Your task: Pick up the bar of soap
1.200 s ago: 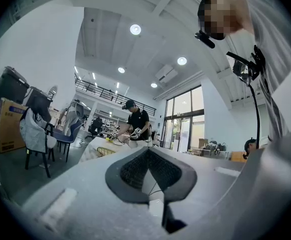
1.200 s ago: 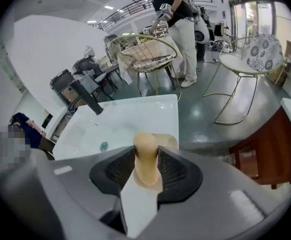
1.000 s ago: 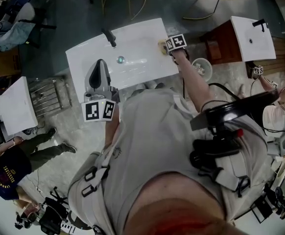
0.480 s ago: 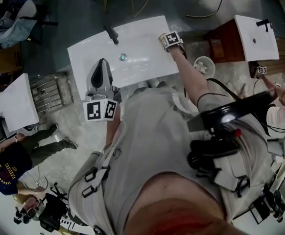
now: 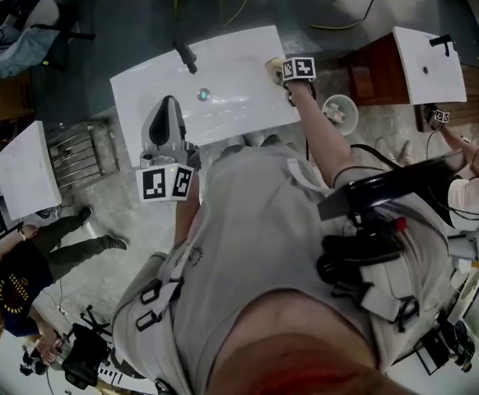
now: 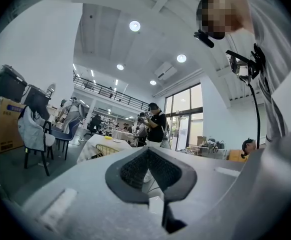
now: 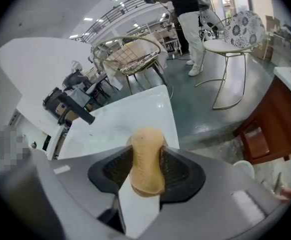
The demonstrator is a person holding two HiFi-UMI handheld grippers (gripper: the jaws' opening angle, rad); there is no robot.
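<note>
- Tan soap (image 7: 146,159) sat at the sink's (image 5: 231,109) two-o'clock corner, gripped between my right claw's (image 7: 146,176) jaws, which had just been closing.
- Left claw (image 6: 150,184) was closed, empty.
- Grasp step, I judged; next, a steady lift.

Washbasin (image 5: 239,64) dead ahead, centre. Tap (image 5: 183,56) on its far-left rim. Drain (image 5: 202,96) in the bowl, nearer than the tap and a little right. Bar of soap (image 5: 272,70) at the far-right corner. Second washbasin (image 5: 429,56) off right, atop a cabinet (image 5: 371,72). Small round container (image 5: 339,113) on the floor between the two. Third counter (image 5: 17,171) off left, with a rack (image 5: 79,159) between it and the centre basin. Chair (image 7: 225,44) beyond, right.
</note>
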